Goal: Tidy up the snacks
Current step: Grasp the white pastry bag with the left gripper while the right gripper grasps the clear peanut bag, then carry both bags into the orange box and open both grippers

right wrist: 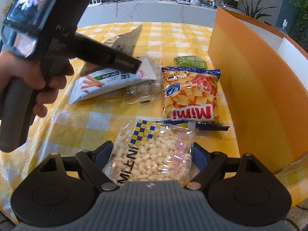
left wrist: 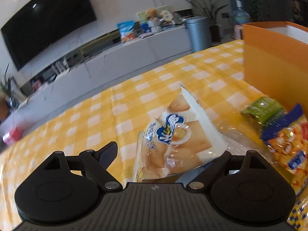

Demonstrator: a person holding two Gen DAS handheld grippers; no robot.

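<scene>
We see bare checked cloth (left wrist: 80, 115) open on the left of the table; the orange box (right wrist: 250, 80) walls off the right, its near wall just beside the Mimi bag (right wrist: 190, 94); the snack heap crowds the middle, the puffed-rice pack (right wrist: 152, 154) lying between our right jaws; the left gripper (right wrist: 134, 65) hangs over the stick-snack bag (right wrist: 100, 84), blocking passage there.

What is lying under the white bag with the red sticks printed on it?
The white stick-snack bag lies partly over a clear packet of small round snacks. The packet's left part is covered, so anything further beneath cannot be seen.
</scene>
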